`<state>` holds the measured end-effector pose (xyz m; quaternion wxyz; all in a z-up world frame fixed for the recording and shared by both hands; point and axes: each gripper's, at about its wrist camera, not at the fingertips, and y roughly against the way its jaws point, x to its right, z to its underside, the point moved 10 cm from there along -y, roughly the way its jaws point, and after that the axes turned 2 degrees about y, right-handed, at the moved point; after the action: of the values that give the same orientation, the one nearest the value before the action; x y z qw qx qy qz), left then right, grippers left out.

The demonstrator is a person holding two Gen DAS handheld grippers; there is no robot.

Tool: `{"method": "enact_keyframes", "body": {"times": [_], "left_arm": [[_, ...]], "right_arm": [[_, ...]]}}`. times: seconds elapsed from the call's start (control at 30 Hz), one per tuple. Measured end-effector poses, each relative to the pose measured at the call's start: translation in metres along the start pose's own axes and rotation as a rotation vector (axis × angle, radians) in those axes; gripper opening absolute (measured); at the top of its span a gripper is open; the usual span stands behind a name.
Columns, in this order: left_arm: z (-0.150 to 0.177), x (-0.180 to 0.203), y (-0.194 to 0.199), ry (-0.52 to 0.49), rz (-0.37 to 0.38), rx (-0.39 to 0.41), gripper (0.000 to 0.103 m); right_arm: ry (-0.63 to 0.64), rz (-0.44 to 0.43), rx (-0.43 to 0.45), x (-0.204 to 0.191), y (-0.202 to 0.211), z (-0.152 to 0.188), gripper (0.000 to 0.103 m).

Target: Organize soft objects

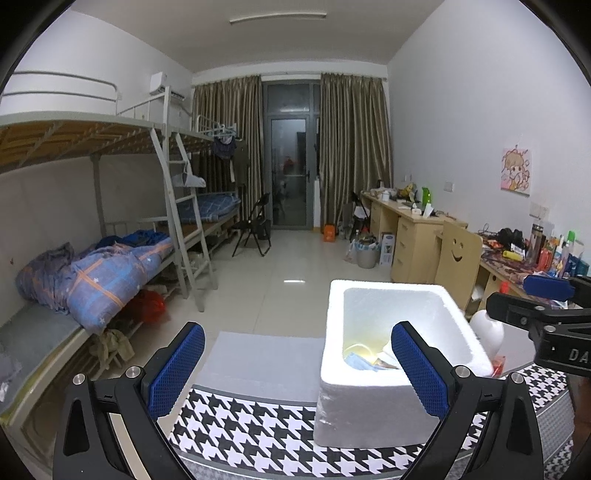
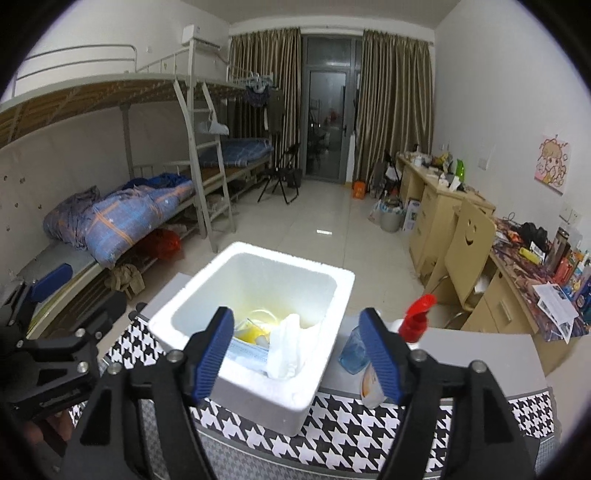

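Crumpled white cloth in foam box

Indoor light, fairly dim and cool — main source a ceiling tube lamp overhead. Its glare patch sits on the floor tiles just beyond the foam box, whose rim blows out white in the right wrist view. Strong fisheye bend, black vignette at corners. Balcony door dark. Soft shadows under the bunk bed; slight noise overall.

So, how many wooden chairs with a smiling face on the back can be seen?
1. The wooden smiley chair stands at the desk along the right wall, behind the foam box. Others could be hidden outside the view.
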<state>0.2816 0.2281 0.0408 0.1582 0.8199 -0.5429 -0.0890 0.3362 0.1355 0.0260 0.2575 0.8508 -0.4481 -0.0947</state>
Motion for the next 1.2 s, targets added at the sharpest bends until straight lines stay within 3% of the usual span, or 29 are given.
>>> {"method": "enact_keyframes", "body": {"times": [0.4,0.87,1.2], "left_arm": [[-0.004,0.016,0.067,-0.013,0.047,0.067,0.102],[0.008,0.038,0.128,-0.044,0.063,0.144,0.102],[0.023,0.052,0.157,-0.056,0.122,0.163,0.102]], "right_arm": [[-0.036,0.007,0.117,-0.002,0.066,0.010,0.095],[-0.029,0.050,0.223,-0.003,0.137,0.047,0.100],[-0.039,0.070,0.248,0.001,0.171,0.067,0.100]]}}
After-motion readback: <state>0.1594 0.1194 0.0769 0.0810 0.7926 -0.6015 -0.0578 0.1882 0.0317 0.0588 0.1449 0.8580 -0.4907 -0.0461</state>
